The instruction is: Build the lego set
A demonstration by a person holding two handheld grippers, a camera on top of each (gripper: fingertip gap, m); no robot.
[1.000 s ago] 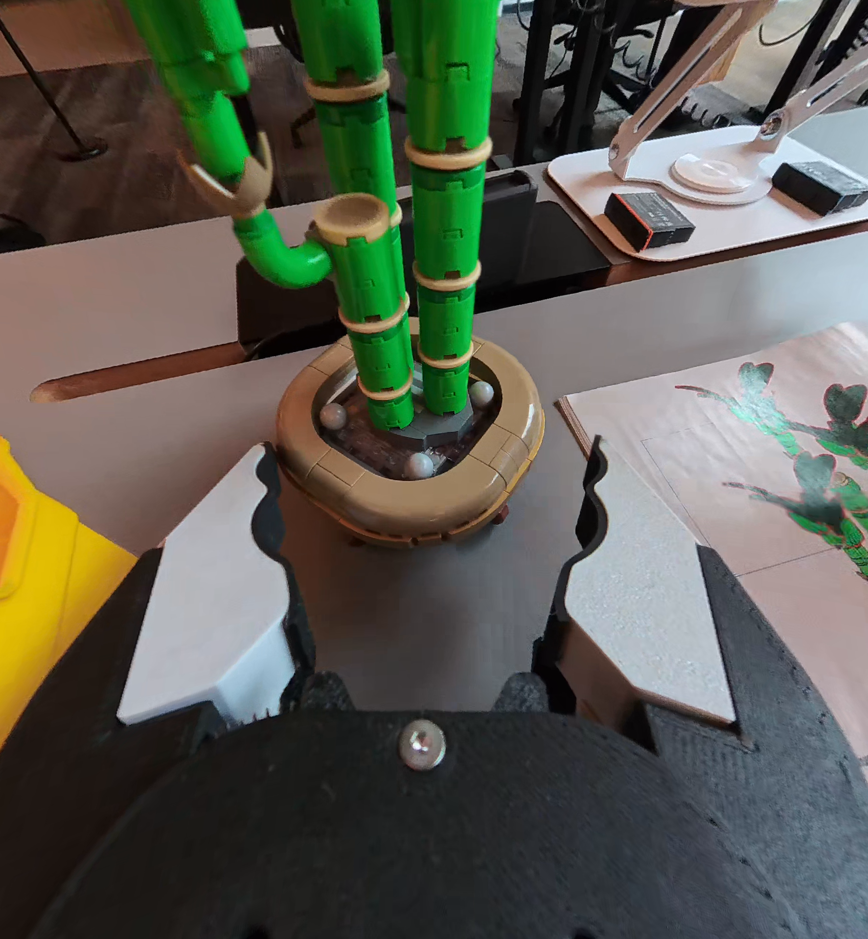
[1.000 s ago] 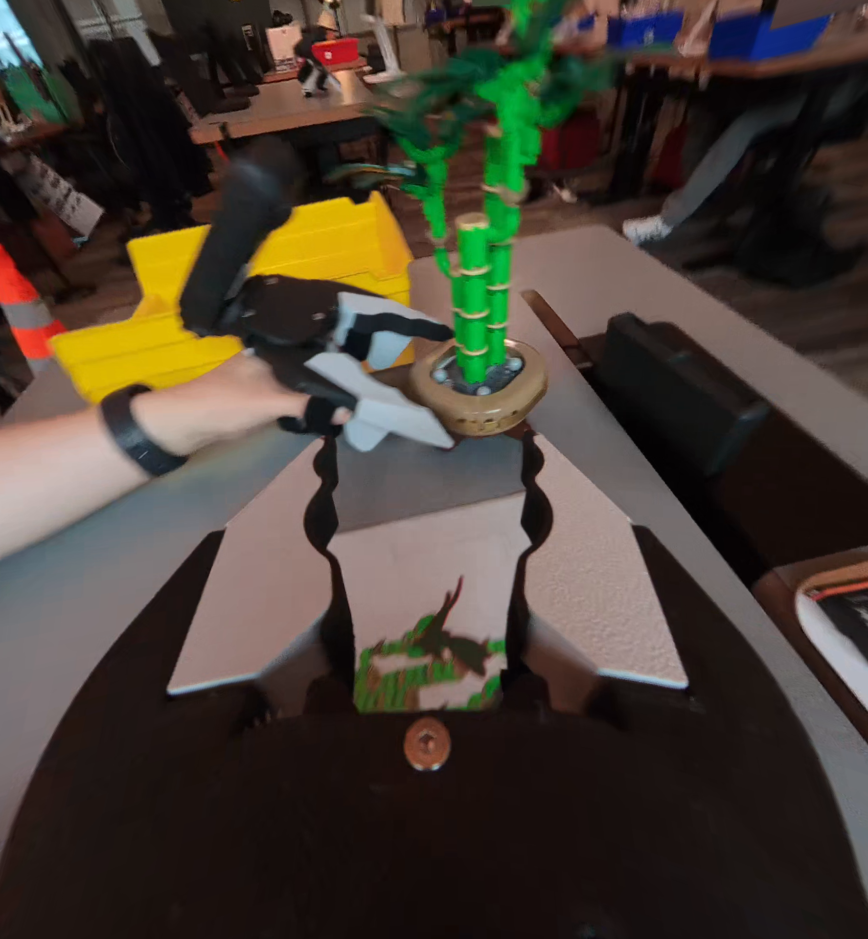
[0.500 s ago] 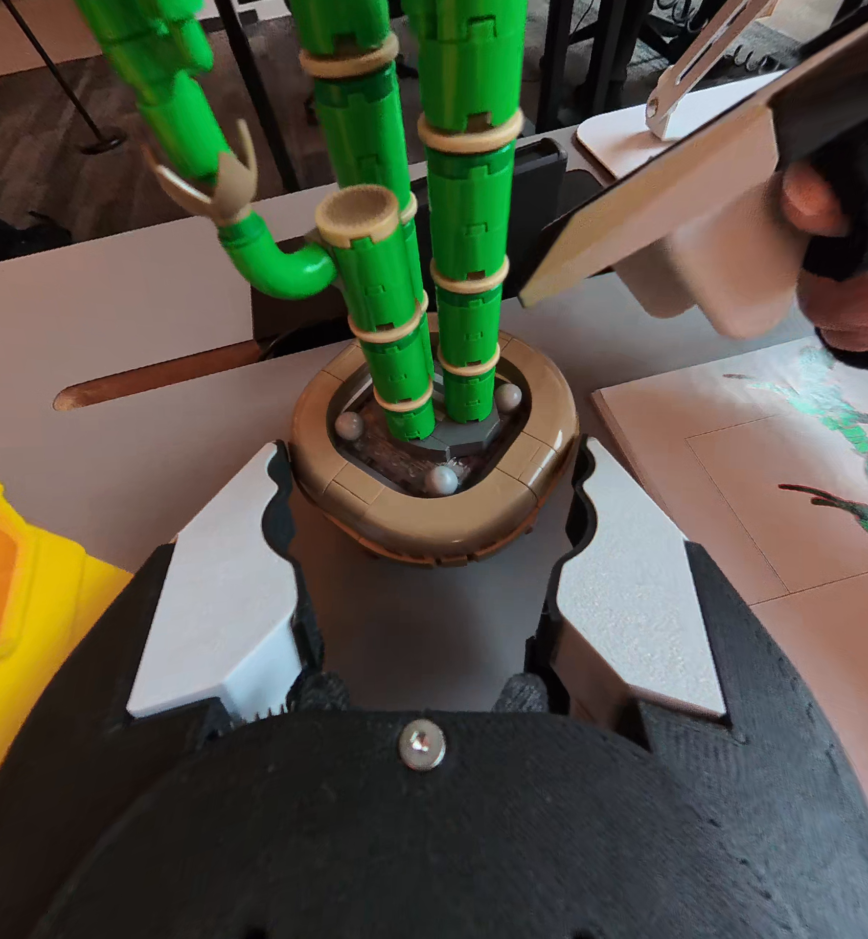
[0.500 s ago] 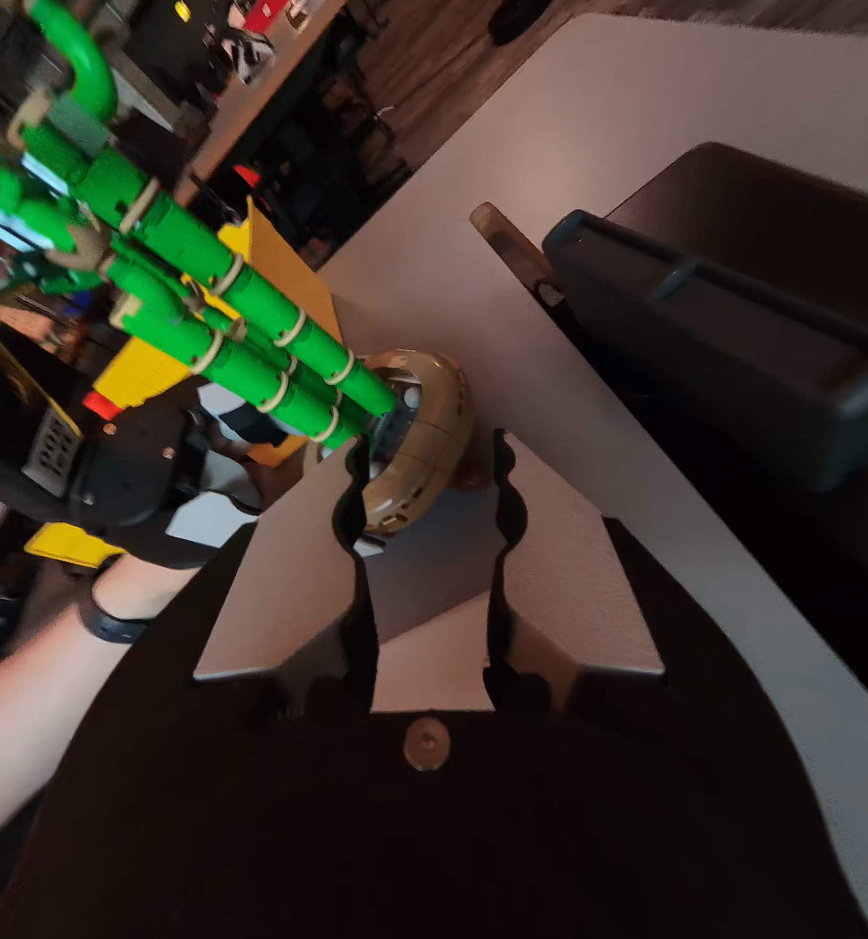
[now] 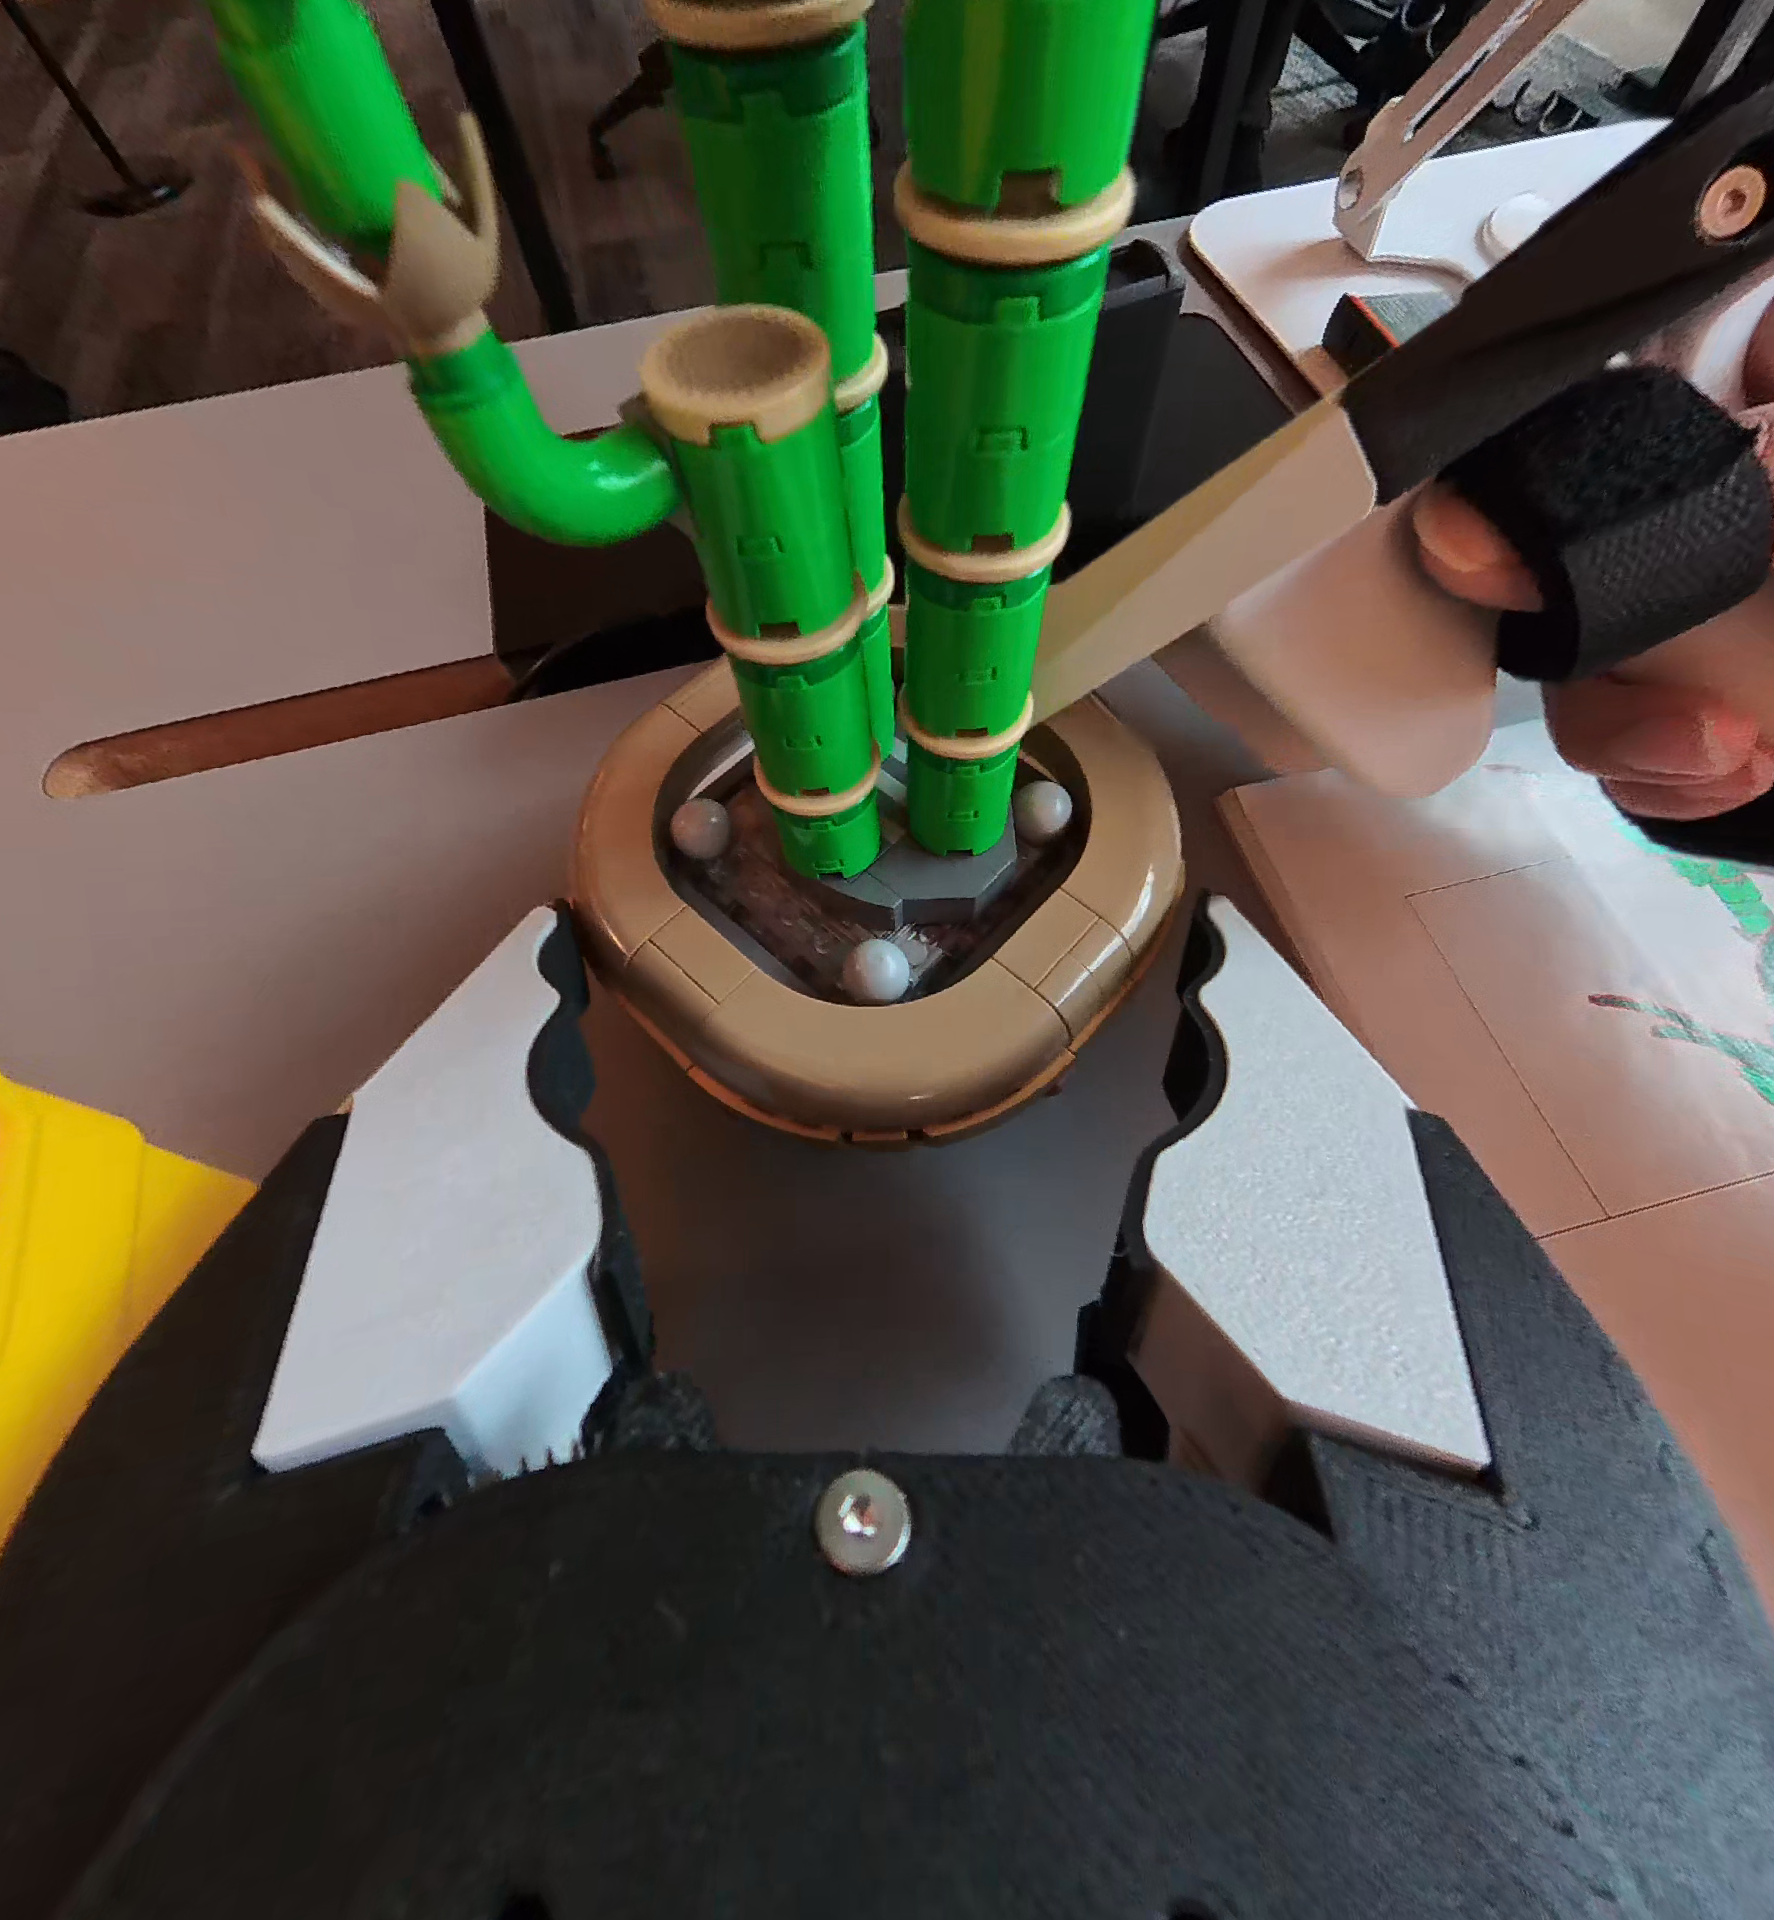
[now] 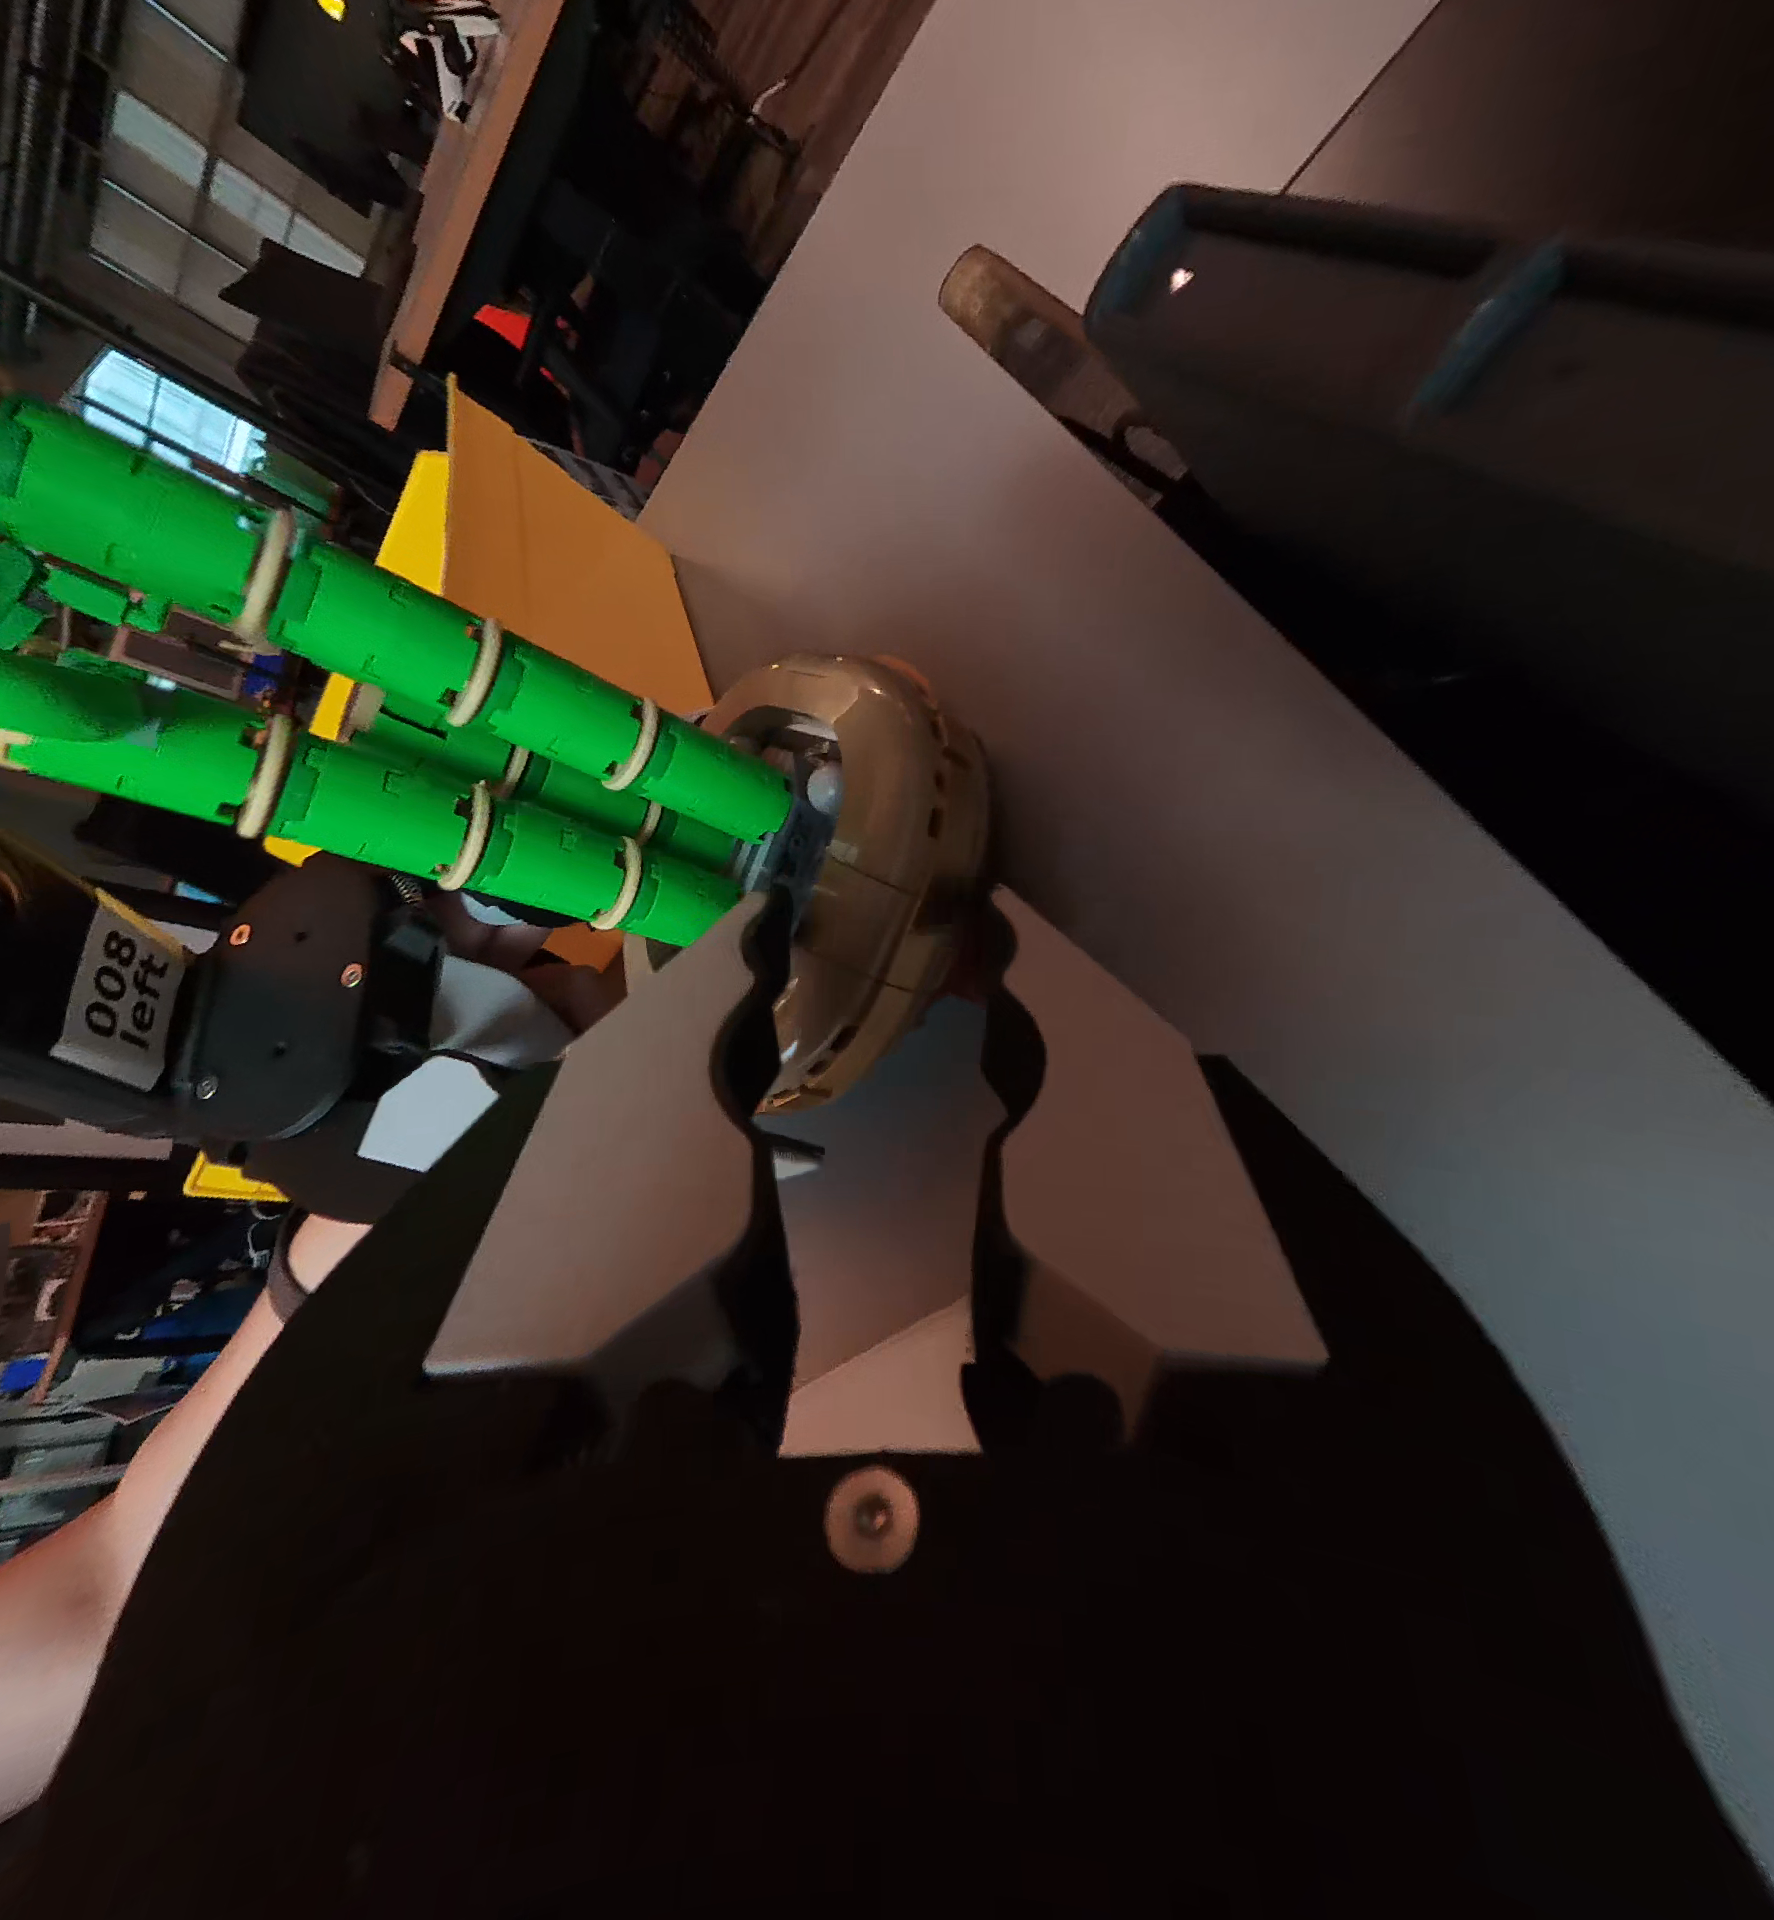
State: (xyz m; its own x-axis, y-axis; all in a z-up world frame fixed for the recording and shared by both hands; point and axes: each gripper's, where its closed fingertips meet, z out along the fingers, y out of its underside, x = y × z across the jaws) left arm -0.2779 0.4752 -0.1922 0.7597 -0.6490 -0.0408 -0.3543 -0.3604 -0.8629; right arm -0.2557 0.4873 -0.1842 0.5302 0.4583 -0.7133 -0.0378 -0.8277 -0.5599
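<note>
Looking down the left wrist view, I see my left gripper [image 5: 867, 1023] with its white fingers [image 5: 447, 1174] spread wide apart, one on each side of the tan pot [image 5: 878, 1039] of the lego bamboo plant [image 5: 987, 499]. The fingertips sit just beside the pot's rim, and I cannot tell whether they touch it. The pot stands upright on the grey table [image 5: 187, 914]. Green stalks ringed with cream bands rise from its dark centre, with three pale grey balls [image 5: 875, 971] around them. A curved green branch [image 5: 540, 478] leaves the short stalk to the left. From the right, my right gripper [image 5: 1153, 623] reaches in at a slant, held by a hand [image 5: 1693, 623] in a black strap, its tip close against the base of the nearer stalk. A yellow bin [image 5: 41, 1299] sits at the left edge, and an instruction booklet [image 5: 1548, 1039] lies open on the right.

In the right wrist view, the camera is rolled hard over, so the plant [image 6: 509, 748] appears sideways, stalks pointing left. My right gripper [image 6: 878, 935] has its fingers partly apart, bracketing the pot [image 6: 883, 831] edge; one tip overlaps the stalk bases, though contact is unclear. Beyond it, the left gripper [image 6: 270, 997] and the forearm [image 6: 52, 1558] holding it show below the stalks. A dark case [image 6: 1485, 436] rests on the table [image 6: 1174, 727] behind the pot.
</note>
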